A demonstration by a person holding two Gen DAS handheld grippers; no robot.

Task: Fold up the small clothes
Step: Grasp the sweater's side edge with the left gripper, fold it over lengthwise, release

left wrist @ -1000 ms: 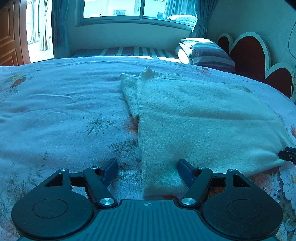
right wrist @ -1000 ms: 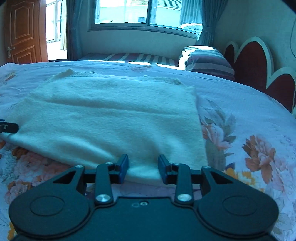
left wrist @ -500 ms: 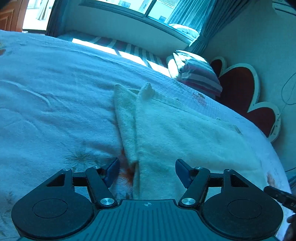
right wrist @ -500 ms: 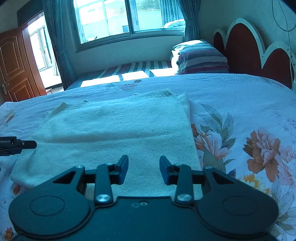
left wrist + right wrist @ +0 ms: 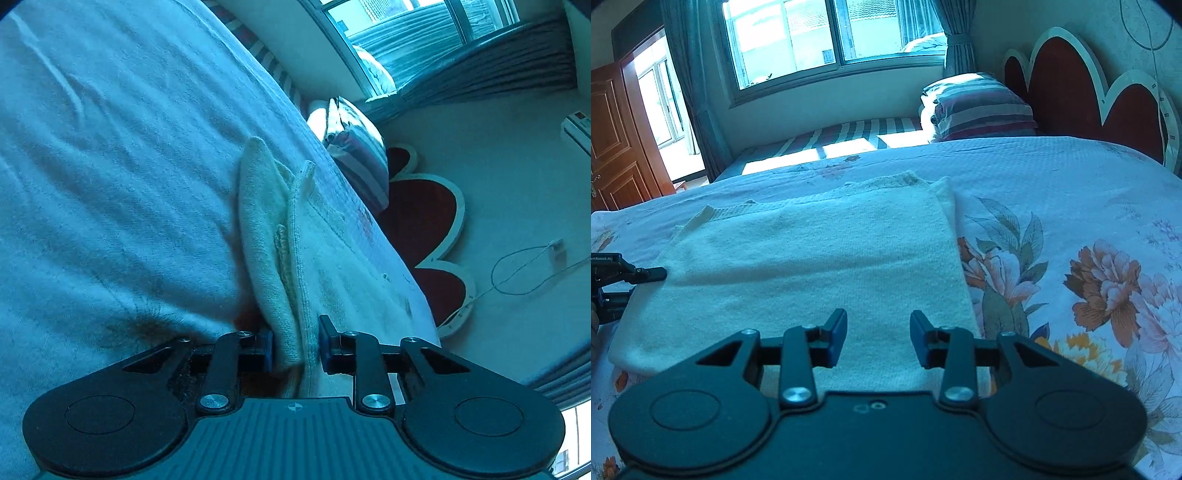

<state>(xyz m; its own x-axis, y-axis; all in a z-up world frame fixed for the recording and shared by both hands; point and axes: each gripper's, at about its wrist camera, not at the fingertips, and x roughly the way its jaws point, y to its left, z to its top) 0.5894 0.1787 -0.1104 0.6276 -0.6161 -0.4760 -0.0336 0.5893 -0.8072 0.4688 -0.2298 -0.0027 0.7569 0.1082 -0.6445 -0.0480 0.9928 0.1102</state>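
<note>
- Left tongs [image 5: 295,345] rolled sideways, narrowed around the cream knit garment's [image 5: 273,236] edge.
- Right tongs [image 5: 878,338] wide, over its near hem.
- Garment flat on floral bed [image 5: 1071,229], long axis left-right.

Cream knit garment [image 5: 812,266] on white bedspread [image 5: 1052,192] with orange-pink flowers, green leaves. Pillow [image 5: 979,107] red/grey/white striped. Headboard [image 5: 1067,85] dark red, white trim. Door [image 5: 617,144] brown wood.
</note>
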